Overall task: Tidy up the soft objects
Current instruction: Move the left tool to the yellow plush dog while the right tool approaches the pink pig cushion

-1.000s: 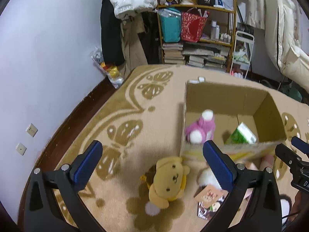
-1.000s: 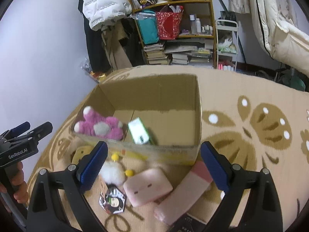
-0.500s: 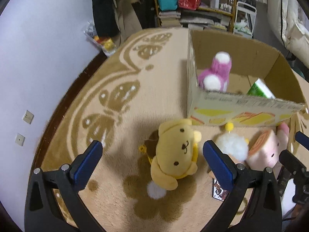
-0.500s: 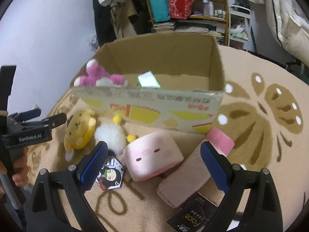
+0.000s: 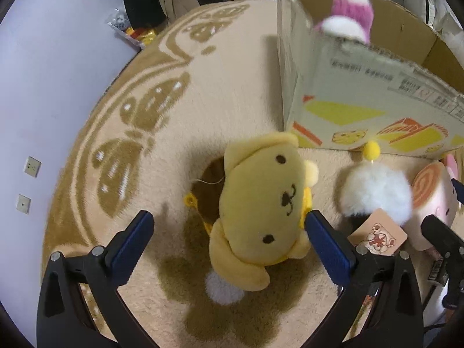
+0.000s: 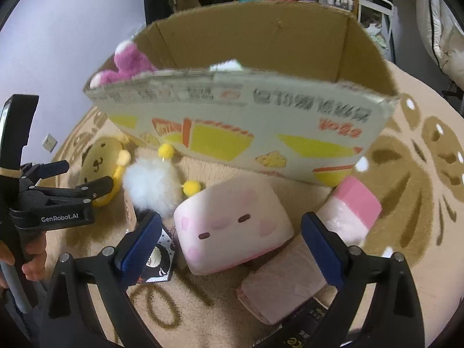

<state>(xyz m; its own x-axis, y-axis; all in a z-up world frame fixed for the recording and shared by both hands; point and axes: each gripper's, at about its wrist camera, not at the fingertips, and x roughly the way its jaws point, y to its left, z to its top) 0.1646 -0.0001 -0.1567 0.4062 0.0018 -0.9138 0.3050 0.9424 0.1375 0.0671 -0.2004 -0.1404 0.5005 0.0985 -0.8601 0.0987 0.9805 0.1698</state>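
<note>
A yellow dog plush (image 5: 261, 203) lies face up on the rug, between the fingers of my open left gripper (image 5: 229, 240). My right gripper (image 6: 229, 243) is open around a pink square face plush (image 6: 232, 223). A white fluffy ball with yellow pom-poms (image 6: 150, 182) lies between the two plushes. A long pink roll plush (image 6: 319, 246) lies right of the square one. Behind them stands the cardboard box (image 6: 240, 116) holding a magenta plush (image 5: 348, 17). The yellow plush (image 6: 101, 159) also shows in the right wrist view, with the left gripper (image 6: 66, 179) over it.
A small picture card (image 6: 156, 264) lies by the right gripper's left finger. A paper tag (image 5: 377, 237) sits by the fluffy ball. A dark packet (image 6: 301, 333) lies at the bottom. The wall (image 5: 43, 87) runs along the left; cluttered shelves stand behind the box. A hand (image 6: 32, 255) holds the left gripper's handle.
Both grippers have come down and forward towards the rug. The yellow plush now sits between the left fingers, and the pink square plush between the right fingers. Both stay open.
</note>
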